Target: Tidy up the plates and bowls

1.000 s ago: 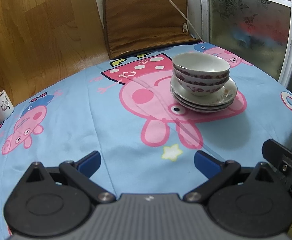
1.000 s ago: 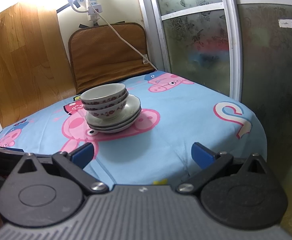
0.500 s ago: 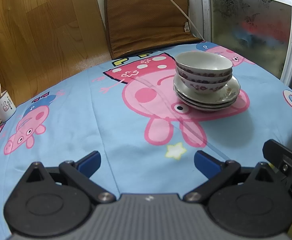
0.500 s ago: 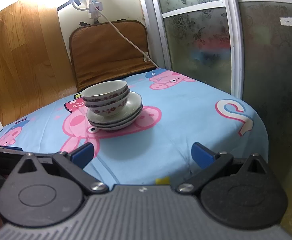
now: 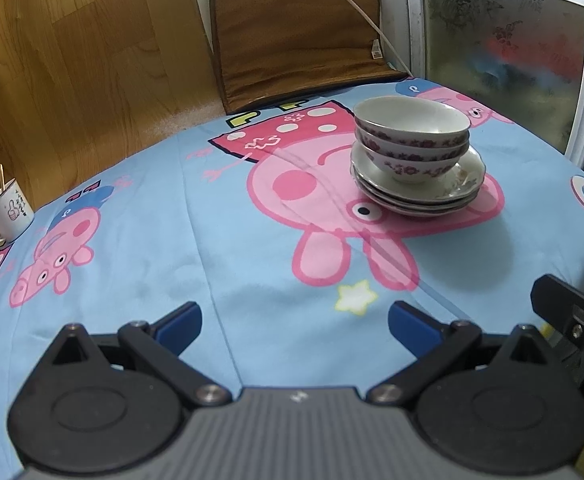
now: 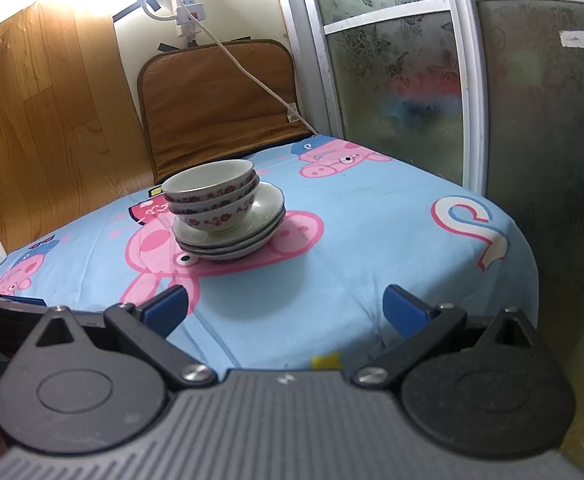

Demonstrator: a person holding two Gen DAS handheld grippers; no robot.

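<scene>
Your left gripper (image 5: pixel 293 322) is wide open and holds nothing, well apart from the stack of bowls (image 5: pixel 411 136) and low before it. Your right gripper (image 6: pixel 286 306) is also wide open and empty, near that stack.

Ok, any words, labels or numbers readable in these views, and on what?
"P": cap of the pig printed on the tablecloth.
Mug: thumbs-up drawing plus small writing, too small to read.
Tag on the brown cushion: too small.
Sticker on the glass door: blurred.
</scene>
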